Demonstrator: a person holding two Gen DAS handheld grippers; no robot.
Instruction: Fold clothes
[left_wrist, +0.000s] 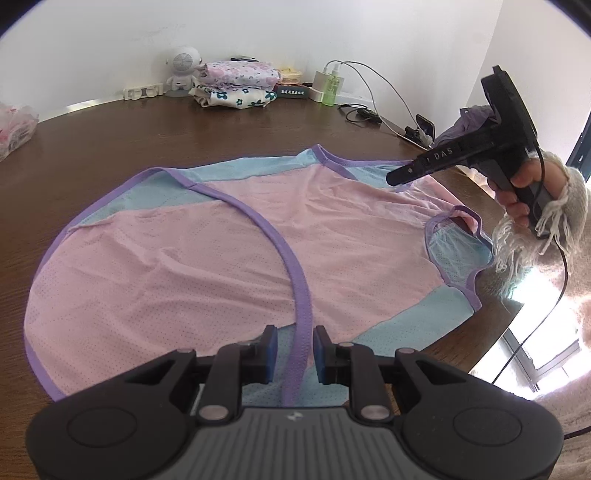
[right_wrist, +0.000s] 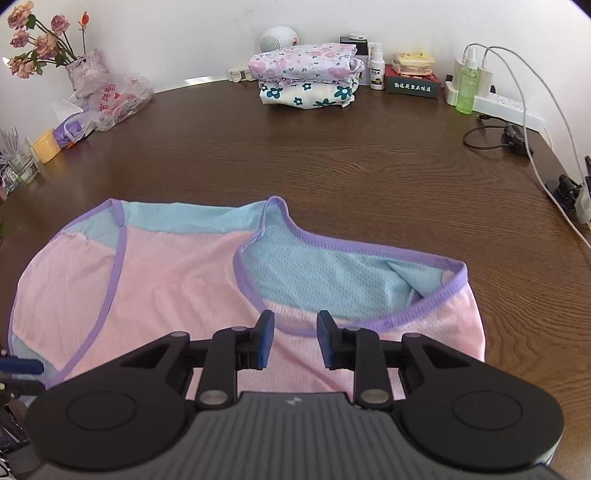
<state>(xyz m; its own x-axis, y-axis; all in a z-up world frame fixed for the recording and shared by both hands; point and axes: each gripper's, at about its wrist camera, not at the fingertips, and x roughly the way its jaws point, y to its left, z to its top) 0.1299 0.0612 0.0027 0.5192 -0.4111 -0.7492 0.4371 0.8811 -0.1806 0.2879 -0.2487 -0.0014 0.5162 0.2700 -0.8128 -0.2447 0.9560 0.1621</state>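
Note:
A pink and light-blue mesh top with purple trim (left_wrist: 207, 254) lies spread flat on the dark wooden table (left_wrist: 184, 133); it also shows in the right wrist view (right_wrist: 177, 291). My left gripper (left_wrist: 295, 354) is open, its blue pads on either side of a purple trim band (left_wrist: 295, 280) at the garment's near edge. My right gripper (right_wrist: 295, 339) is open over the pink fabric just below the purple neckline (right_wrist: 332, 328). From the left wrist view the right gripper (left_wrist: 399, 177) hovers at the garment's far right edge.
A stack of folded floral clothes (right_wrist: 306, 77) sits at the table's back by the wall, with a small white robot-shaped speaker (left_wrist: 183, 70), a green bottle (right_wrist: 466, 90), a power strip with cables (right_wrist: 498, 103) and a dark box (right_wrist: 412, 83). Plastic bags (right_wrist: 110, 99) and flowers (right_wrist: 37, 44) stand at the left.

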